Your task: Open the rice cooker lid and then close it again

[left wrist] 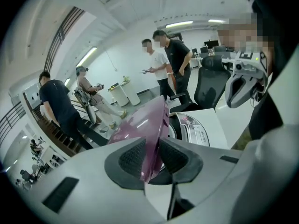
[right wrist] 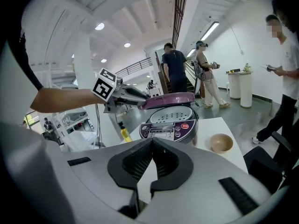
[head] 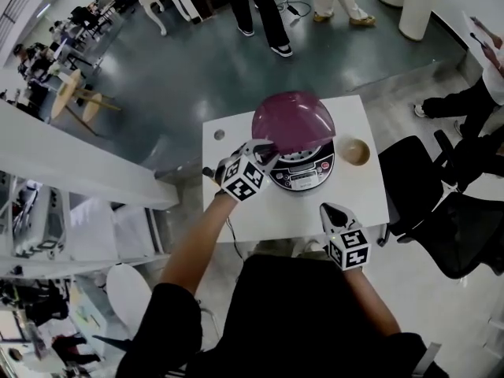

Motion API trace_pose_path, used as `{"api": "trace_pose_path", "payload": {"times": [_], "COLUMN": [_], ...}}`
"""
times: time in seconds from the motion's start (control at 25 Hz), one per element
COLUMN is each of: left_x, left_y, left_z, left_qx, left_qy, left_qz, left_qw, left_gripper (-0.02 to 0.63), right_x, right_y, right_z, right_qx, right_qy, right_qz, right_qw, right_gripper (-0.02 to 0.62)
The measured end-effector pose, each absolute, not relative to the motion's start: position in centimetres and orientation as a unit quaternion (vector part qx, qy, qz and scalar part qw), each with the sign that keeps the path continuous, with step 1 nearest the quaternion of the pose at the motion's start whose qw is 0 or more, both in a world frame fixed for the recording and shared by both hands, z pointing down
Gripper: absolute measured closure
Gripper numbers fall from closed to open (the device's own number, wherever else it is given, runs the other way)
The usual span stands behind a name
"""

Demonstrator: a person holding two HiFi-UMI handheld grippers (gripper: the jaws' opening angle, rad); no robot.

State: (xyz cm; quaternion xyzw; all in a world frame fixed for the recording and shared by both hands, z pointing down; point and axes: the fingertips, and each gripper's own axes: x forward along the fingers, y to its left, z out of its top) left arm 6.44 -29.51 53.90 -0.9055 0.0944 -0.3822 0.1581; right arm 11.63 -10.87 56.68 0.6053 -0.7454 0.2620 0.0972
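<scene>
- The white table (head: 370, 203) is in front of me. The rice cooker (head: 303, 173) sits on the middle of it.
- The cooker's purple lid (head: 293, 120) is partly up and tilted. Under it I can see a pale plate (right wrist: 174, 116) with little holes.
- My left gripper (head: 264, 150) is clamped on the edge of the lid. The purple rim sits tight between its two pads (left wrist: 133, 157).
- My right gripper (head: 329, 209) hangs over the near edge of the table, away from the cooker. Its jaws are pressed together.
- A small tan bowl (head: 354, 152) stands just beside the cooker, on its right.
</scene>
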Motion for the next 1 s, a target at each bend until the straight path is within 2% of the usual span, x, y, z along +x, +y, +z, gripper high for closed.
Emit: {"api": "trace_pose_path", "payload": {"times": [0.36, 1.0], "left_x": [6.5, 6.5], "left_y": [-28.8, -27.0], "left_z": [55.9, 59.9], "left_qx": [-0.901, -0.904], "left_qy": [0.088, 0.042], "left_qz": [-0.395, -0.413], "left_qw": [0.156, 0.103], "left_gripper": [0.517, 0.517], "right_x": [11.4, 12.7], "right_y": [-12.7, -11.5], "right_z": [56.4, 57.1], "right_qx": [0.598, 0.609], "right_qy": [-0.755, -0.74], "right_qz": [0.25, 0.27], "right_qw": [0.095, 0.094], "right_gripper": [0.595, 0.595]}}
